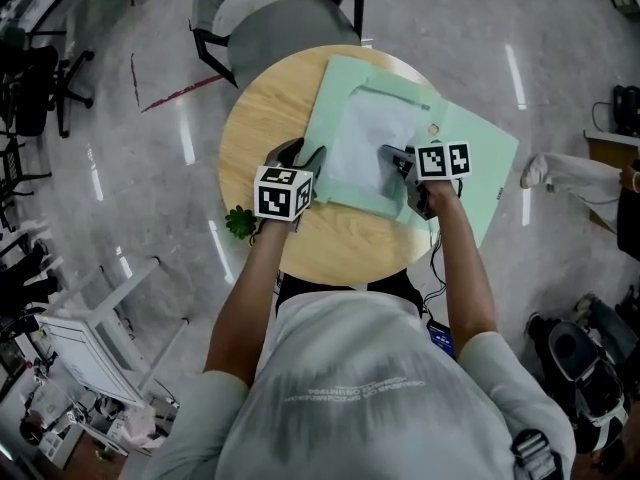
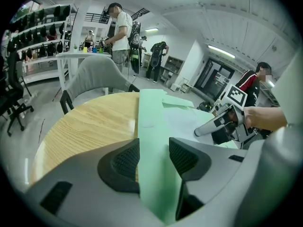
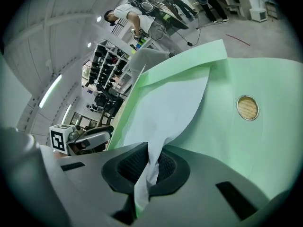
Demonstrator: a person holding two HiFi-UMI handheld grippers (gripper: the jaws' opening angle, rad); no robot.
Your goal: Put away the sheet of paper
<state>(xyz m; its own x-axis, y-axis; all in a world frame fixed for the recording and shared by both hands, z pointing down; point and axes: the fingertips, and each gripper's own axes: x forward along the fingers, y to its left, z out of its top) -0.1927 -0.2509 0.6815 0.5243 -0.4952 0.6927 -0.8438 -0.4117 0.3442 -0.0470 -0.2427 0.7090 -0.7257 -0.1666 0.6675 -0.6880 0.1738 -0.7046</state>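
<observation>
An open green folder [image 1: 470,168] lies across the round wooden table [image 1: 260,128], and a white sheet of paper [image 1: 360,143] rests on it. My left gripper [image 1: 305,158] is at the folder's near left edge. In the left gripper view the green cover [image 2: 151,122] fills the narrow gap between the pads of my left gripper [image 2: 154,157]. My right gripper [image 1: 392,158] is shut on the sheet's near right corner. In the right gripper view the sheet [image 3: 170,108] bunches between the closed pads of that gripper [image 3: 151,167], over the folder [image 3: 265,141].
A grey chair [image 1: 280,18] stands at the table's far side. A small green plant [image 1: 241,222] sits at the near left rim. A round hole [image 3: 247,107] in the folder shows wood. A person [image 2: 120,27] stands at a bench far behind.
</observation>
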